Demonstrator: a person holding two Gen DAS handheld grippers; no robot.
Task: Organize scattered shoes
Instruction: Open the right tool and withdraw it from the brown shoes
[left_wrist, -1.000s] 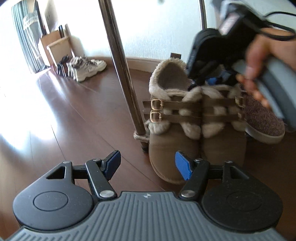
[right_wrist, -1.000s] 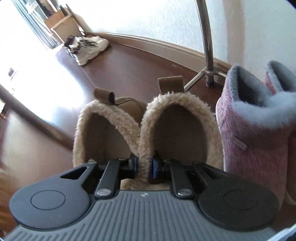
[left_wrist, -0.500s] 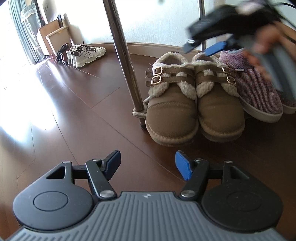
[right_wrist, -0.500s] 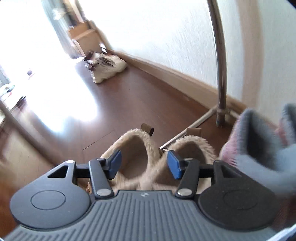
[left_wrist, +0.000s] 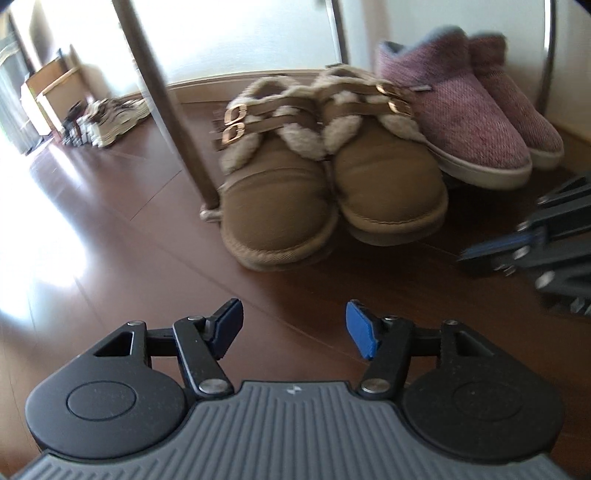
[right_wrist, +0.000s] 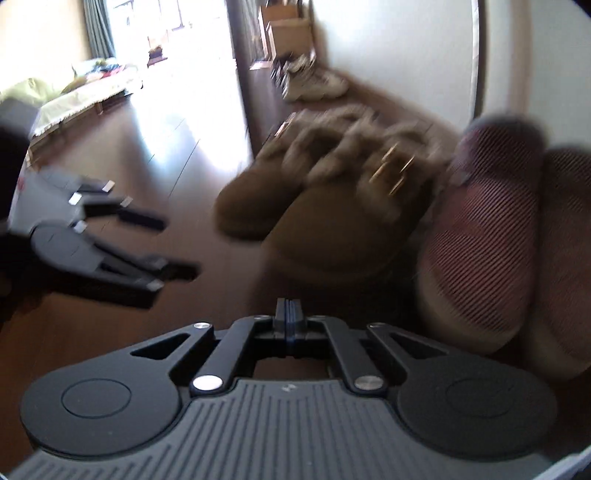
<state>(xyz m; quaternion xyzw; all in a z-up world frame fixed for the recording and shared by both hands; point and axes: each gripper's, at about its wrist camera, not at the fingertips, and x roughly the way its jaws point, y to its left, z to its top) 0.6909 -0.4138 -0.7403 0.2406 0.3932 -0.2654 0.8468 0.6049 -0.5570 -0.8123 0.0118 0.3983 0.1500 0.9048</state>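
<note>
A pair of brown fur-lined boots (left_wrist: 325, 173) with gold buckles stands side by side on the dark wood floor, toes toward me. A pair of pink knit slippers (left_wrist: 472, 110) stands right of them by the wall. My left gripper (left_wrist: 293, 328) is open and empty, low over the floor in front of the boots. My right gripper (right_wrist: 289, 321) is shut and empty, in front of the boots (right_wrist: 317, 206) and slippers (right_wrist: 487, 240). It also shows blurred at the right edge of the left wrist view (left_wrist: 535, 243). The left gripper shows in the right wrist view (right_wrist: 110, 240).
A metal rack pole (left_wrist: 166, 103) stands just left of the boots, with more poles (left_wrist: 338, 33) behind. White sneakers (left_wrist: 110, 114) and cardboard boxes (left_wrist: 44, 99) sit far left by the wall. A bed (right_wrist: 74, 99) lies in the bright room beyond.
My right gripper let go of the brown boots, pulled away to the front of them and shut empty. The boots now stand beside the slippers. The left gripper drew back slightly.
</note>
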